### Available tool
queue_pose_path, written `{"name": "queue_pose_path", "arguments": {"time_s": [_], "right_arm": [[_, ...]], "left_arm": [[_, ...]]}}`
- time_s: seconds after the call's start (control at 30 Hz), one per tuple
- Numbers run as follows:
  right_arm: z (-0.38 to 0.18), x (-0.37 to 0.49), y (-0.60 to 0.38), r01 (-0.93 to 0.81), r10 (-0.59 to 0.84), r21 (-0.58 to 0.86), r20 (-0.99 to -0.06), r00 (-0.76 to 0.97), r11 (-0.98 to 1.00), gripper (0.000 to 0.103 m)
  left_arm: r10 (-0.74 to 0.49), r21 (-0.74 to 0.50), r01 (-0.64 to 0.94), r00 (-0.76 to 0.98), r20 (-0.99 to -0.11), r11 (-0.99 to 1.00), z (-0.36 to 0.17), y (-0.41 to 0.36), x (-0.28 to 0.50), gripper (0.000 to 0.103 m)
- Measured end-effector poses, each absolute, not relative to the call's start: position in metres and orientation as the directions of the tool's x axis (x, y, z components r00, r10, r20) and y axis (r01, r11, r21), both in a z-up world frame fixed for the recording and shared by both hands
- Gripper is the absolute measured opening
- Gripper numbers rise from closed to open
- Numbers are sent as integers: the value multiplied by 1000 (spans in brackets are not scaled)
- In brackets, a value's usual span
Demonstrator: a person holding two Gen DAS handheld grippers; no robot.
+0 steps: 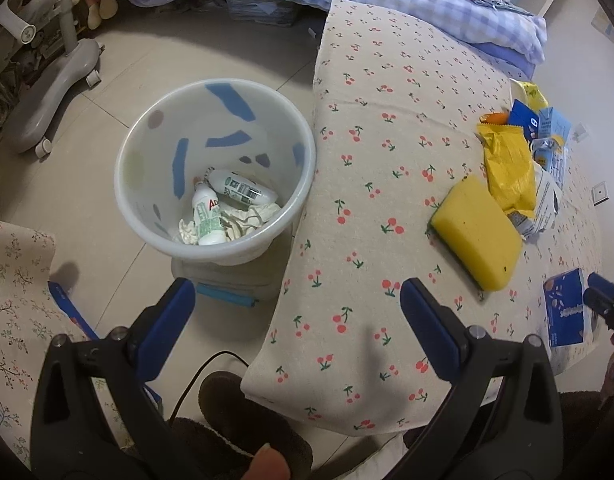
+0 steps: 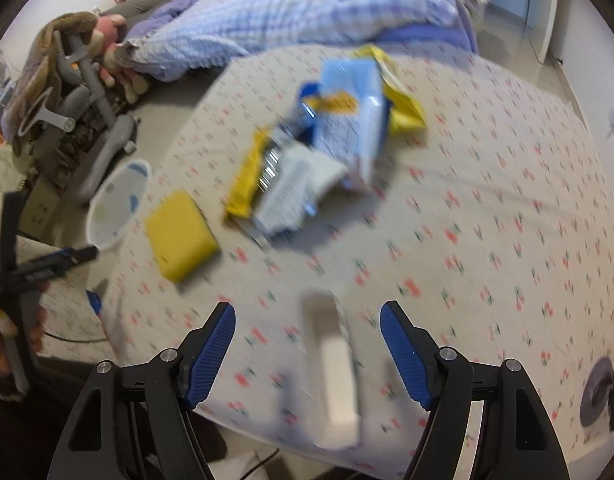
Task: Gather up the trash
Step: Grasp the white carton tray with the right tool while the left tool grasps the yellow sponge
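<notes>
We see the left tongs [image 1: 297, 300] spread wide and empty above the left edge of the cherry-print bed [image 1: 387, 152]. The right tongs [image 2: 307, 332] stand apart too, a blurred white box [image 2: 337, 376] lying between the fingers near the bed's front edge, untouched by them. A yellow sponge [image 1: 477, 234] lies further in, beside crumpled wrappers and cartons [image 2: 319, 148]. On the floor against the bed's left edge stands the white bin [image 1: 215, 168], holding two small bottles [image 1: 207, 216] and crumpled tissue.
</notes>
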State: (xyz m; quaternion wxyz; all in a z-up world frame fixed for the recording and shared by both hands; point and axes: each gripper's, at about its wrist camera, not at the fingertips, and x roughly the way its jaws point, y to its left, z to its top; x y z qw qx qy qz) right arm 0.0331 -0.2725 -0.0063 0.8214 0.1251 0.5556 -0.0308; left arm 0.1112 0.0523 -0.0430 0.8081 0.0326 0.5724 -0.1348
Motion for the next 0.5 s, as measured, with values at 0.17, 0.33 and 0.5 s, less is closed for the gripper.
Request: {"name": "queue_pose_path", "arguments": {"time_s": [0.17, 0.33, 0.5], "right_arm": [[-29, 16, -278, 206, 109, 185, -937, 333, 961, 76], [-43, 6, -276, 181, 123, 186, -942, 314, 966, 75], [-48, 2, -284, 184, 133, 196, -942, 308, 963, 27]], "left_arm": [[-185, -103, 268, 302, -935, 958, -43, 49, 105, 102], [-176, -87, 286, 303, -936, 954, -45, 45, 101, 102], [-202, -110, 313, 280, -939, 943, -47, 30, 103, 102]]}}
